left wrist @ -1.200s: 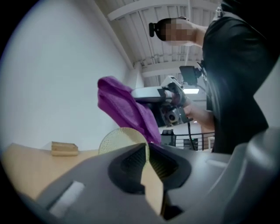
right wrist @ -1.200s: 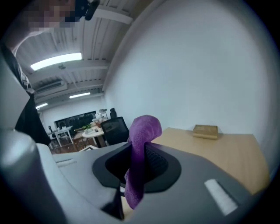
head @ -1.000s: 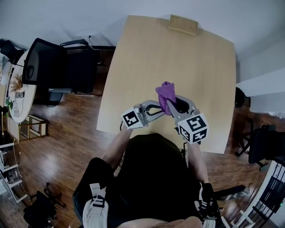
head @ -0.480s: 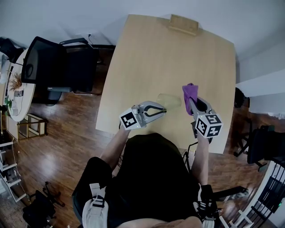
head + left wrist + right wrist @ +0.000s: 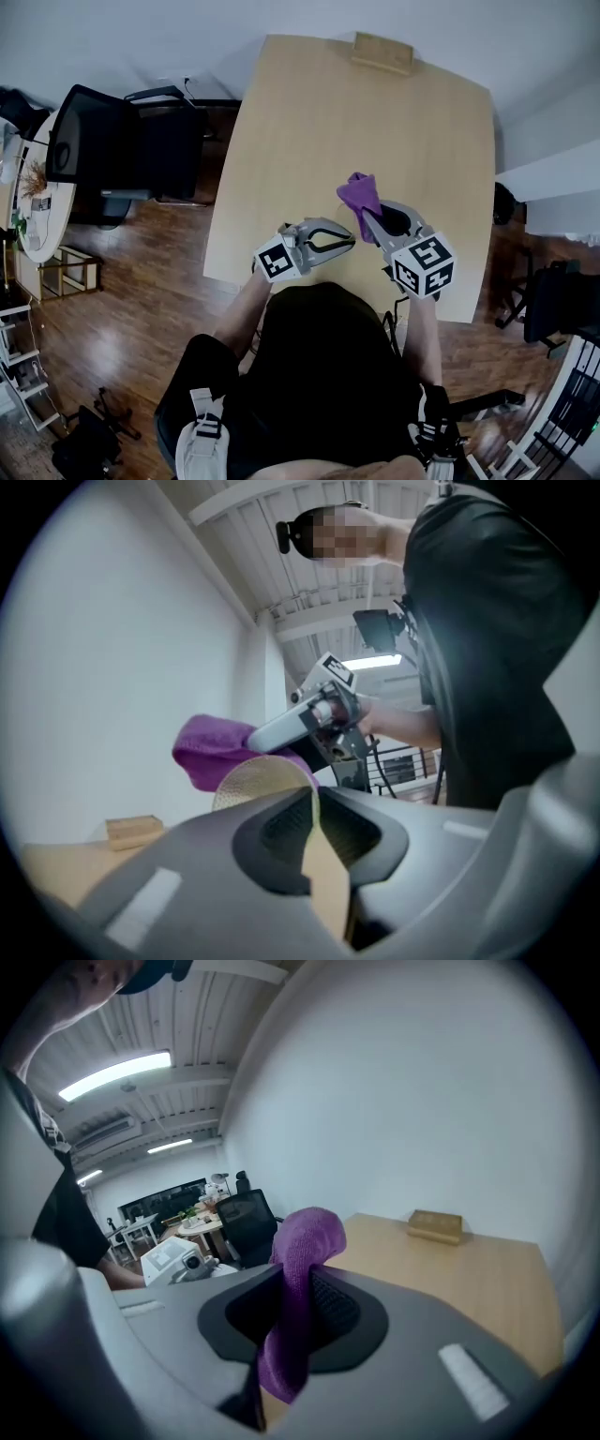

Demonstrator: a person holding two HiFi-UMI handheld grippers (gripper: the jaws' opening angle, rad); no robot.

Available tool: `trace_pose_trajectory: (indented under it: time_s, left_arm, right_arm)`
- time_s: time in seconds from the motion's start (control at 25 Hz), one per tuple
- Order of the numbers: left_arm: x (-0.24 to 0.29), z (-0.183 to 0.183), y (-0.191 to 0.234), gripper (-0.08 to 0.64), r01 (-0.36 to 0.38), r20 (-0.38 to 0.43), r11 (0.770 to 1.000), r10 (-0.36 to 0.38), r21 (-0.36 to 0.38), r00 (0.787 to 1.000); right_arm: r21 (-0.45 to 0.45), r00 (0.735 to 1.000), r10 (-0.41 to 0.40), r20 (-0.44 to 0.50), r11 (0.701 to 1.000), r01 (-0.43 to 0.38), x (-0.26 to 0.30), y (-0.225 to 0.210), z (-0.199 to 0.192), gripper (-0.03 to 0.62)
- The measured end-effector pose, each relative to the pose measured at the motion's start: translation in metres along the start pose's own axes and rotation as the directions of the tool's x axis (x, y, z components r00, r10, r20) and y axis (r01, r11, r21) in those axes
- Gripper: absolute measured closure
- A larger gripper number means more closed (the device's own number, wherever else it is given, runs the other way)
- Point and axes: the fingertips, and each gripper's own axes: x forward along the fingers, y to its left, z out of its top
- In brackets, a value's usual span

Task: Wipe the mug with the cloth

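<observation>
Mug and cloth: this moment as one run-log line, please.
left gripper: shut on mug | right gripper: shut on cloth | cloth: bunched at mug, contact unclear | mug: held over table

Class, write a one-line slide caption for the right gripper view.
A purple cloth pinched in the right gripper, with the wooden table behind.
</observation>
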Motion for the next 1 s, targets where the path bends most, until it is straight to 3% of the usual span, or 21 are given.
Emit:
trace_pose_trajectory:
  time_s: [0.16, 0.24, 0.32, 0.4, 0.52, 0.56, 0.6, 0.64, 0.76, 0.8, 0.88, 1.0]
  left_arm:
    - [-0.008, 0.004, 0.002, 0.515, -0.017, 0.022, 1.000, 0.016, 0.013, 1.000]
    - [-0.012, 0.008, 0.006, 0.516, -0.047, 0.054, 0.997, 0.051, -0.065, 0.997]
    - [-0.019, 0.013, 0.013, 0.518, -0.090, 0.092, 0.979, 0.108, -0.181, 0.990]
    - [-0.022, 0.020, 0.021, 0.518, -0.104, 0.128, 0.973, 0.132, -0.205, 0.983]
    - [-0.019, 0.027, 0.023, 0.517, -0.085, 0.171, 0.976, 0.121, -0.202, 0.978]
    - [-0.017, 0.025, 0.022, 0.517, -0.076, 0.168, 0.976, 0.111, -0.202, 0.980]
    - [-0.015, 0.021, 0.021, 0.517, -0.070, 0.157, 0.976, 0.104, -0.205, 0.982]
    - [-0.013, 0.014, 0.021, 0.517, -0.070, 0.140, 0.975, 0.101, -0.213, 0.985]
    - [-0.014, -0.014, 0.022, 0.517, -0.085, 0.088, 0.959, 0.112, -0.269, 0.990]
    - [-0.015, -0.019, 0.022, 0.517, -0.089, 0.084, 0.953, 0.118, -0.291, 0.989]
    - [-0.018, -0.022, 0.021, 0.517, -0.095, 0.087, 0.940, 0.130, -0.327, 0.988]
    - [-0.018, -0.041, 0.021, 0.517, -0.101, 0.076, 0.915, 0.142, -0.391, 0.987]
  right_arm:
    - [0.127, 0.996, -0.069, -0.049, 0.989, 0.074, -0.005, -0.048, -0.042, 0.528]
    - [0.242, 0.994, -0.094, -0.052, 0.965, 0.103, -0.010, -0.070, -0.069, 0.528]
    - [0.406, 0.996, -0.084, 0.011, 0.911, 0.072, -0.015, -0.079, -0.085, 0.528]
    - [0.584, 0.990, -0.032, 0.139, 0.810, -0.055, -0.013, -0.074, -0.091, 0.528]
    - [0.734, 0.930, 0.095, 0.356, 0.587, -0.341, 0.005, -0.040, -0.093, 0.528]
    - [0.747, 0.910, 0.115, 0.397, 0.536, -0.394, 0.011, -0.033, -0.095, 0.528]
    - [0.755, 0.905, 0.111, 0.410, 0.515, -0.405, 0.016, -0.032, -0.099, 0.528]
    - [0.764, 0.916, 0.085, 0.393, 0.524, -0.376, 0.019, -0.038, -0.105, 0.528]
    - [0.768, 0.973, -0.066, 0.221, 0.626, -0.132, 0.017, -0.073, -0.133, 0.528]
    - [0.759, 0.978, -0.110, 0.179, 0.648, -0.067, 0.011, -0.082, -0.138, 0.528]
    - [0.742, 0.972, -0.156, 0.176, 0.670, -0.027, -0.001, -0.092, -0.132, 0.528]
    - [0.667, 0.964, -0.206, 0.171, 0.744, 0.040, -0.008, -0.098, -0.112, 0.528]
